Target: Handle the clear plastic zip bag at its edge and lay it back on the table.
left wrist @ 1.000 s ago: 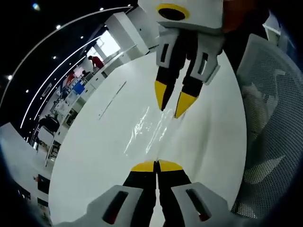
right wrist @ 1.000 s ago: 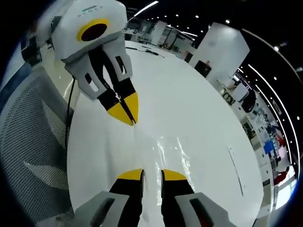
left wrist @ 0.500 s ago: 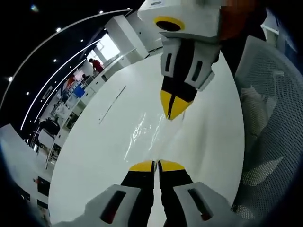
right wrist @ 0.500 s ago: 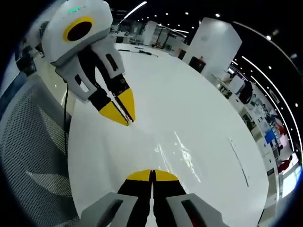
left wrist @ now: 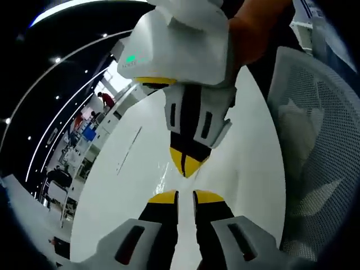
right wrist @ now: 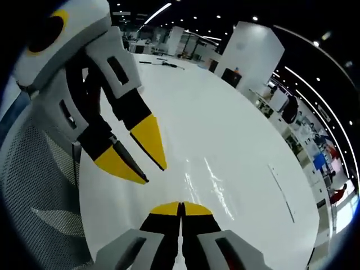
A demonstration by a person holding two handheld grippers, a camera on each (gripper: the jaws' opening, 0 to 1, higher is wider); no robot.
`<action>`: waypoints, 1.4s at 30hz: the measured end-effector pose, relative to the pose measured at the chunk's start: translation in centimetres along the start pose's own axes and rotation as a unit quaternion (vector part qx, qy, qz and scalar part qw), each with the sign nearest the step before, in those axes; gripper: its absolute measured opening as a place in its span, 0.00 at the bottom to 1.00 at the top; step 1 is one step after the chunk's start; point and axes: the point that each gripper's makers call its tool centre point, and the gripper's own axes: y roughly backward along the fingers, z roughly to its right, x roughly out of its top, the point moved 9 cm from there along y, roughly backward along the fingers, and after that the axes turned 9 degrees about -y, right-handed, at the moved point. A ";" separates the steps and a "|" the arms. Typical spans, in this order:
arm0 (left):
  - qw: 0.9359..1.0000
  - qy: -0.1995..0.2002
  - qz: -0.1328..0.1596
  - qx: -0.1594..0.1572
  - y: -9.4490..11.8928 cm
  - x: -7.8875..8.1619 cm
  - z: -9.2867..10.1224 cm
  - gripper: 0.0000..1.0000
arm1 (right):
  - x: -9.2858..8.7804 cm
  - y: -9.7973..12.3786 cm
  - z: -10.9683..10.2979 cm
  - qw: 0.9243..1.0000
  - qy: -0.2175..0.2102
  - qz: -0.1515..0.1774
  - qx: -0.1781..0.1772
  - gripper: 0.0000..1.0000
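The clear plastic zip bag (right wrist: 211,183) lies flat on the white table (right wrist: 225,124), showing mostly as glints. My right gripper (right wrist: 181,207) is shut at the bag's near edge, apparently pinching it. In the left gripper view it comes down from above, tips together (left wrist: 185,167), over the bag (left wrist: 164,177). My left gripper (left wrist: 185,197) is open, with a narrow gap between its yellow tips just short of the right gripper's tips. In the right gripper view the left gripper (right wrist: 152,173) stands close in from the left, jaws apart, with nothing between them.
A grey mesh chair (left wrist: 315,169) stands against the table's edge, also in the right gripper view (right wrist: 39,185). A thin dark strip (right wrist: 279,185) lies on the table beyond the bag. A person's hand (left wrist: 253,28) holds the right gripper. Office desks stretch behind.
My left gripper has opened, having been shut in both earlier frames. The right gripper shut half a second ago and has stayed shut. The two grippers have come closer together.
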 end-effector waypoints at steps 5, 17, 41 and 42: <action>1.000 -0.011 -0.012 -0.015 -1.4 -0.3 0.0 0.08 | 0.2 0.1 0.2 1.000 0.001 0.002 -0.002 0.00; 0.998 -0.044 -0.033 -0.017 -2.2 -0.6 -0.1 0.00 | 0.6 0.3 0.7 1.000 -0.012 0.011 -0.016 0.00; 0.997 -0.031 -0.055 -0.036 -2.9 -0.5 1.2 0.00 | 2.6 2.3 3.7 0.994 -0.044 0.050 -0.085 0.00; 0.997 -0.031 -0.057 -0.036 -2.9 -0.5 1.2 0.00 | 2.7 2.4 3.9 0.994 -0.043 0.051 -0.087 0.00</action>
